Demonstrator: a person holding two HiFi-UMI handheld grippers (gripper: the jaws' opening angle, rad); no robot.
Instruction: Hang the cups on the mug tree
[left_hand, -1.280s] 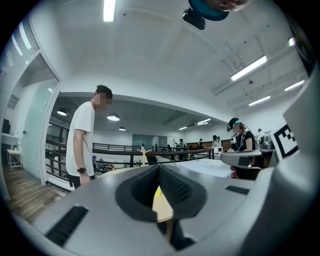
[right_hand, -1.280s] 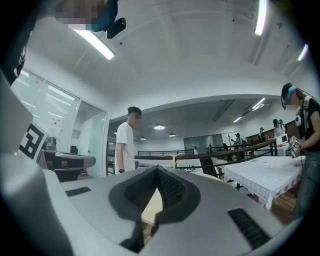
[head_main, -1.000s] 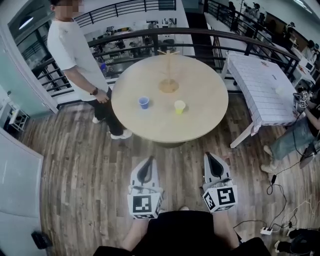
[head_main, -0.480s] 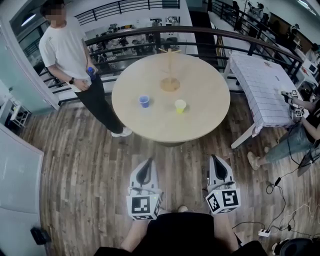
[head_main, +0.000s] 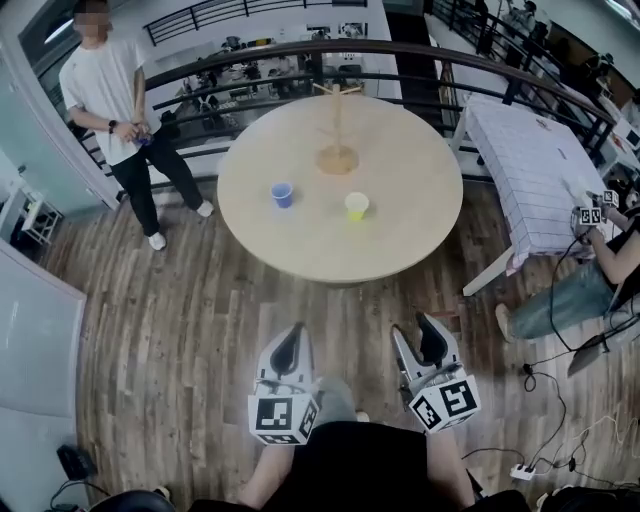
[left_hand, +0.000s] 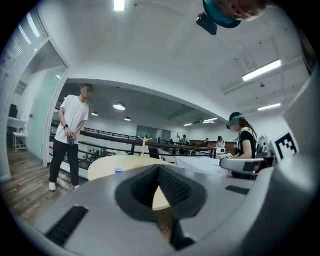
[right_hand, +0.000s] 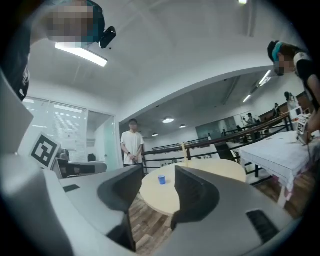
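Progress: none yet.

Head view: we list the mug tree (head_main: 337, 125) bare on the round bench (head_main: 400, 240). The blue cup (head_main: 282, 194) and yellow cup (head_main: 356, 206) stand upright just in front of the tree, apart from each other. A person (head_main: 105, 90) stands well left of the tree and a white table (head_main: 535, 165) right of it. We judge neither blocks the approach.

Left gripper view: the left hand-held gripper (head_main: 292, 338) is pressed together and empty, well short of the tree.

Right gripper view: the right hand-held gripper (head_main: 417, 340) has just been opening and is now spread, with nothing between its jaws.
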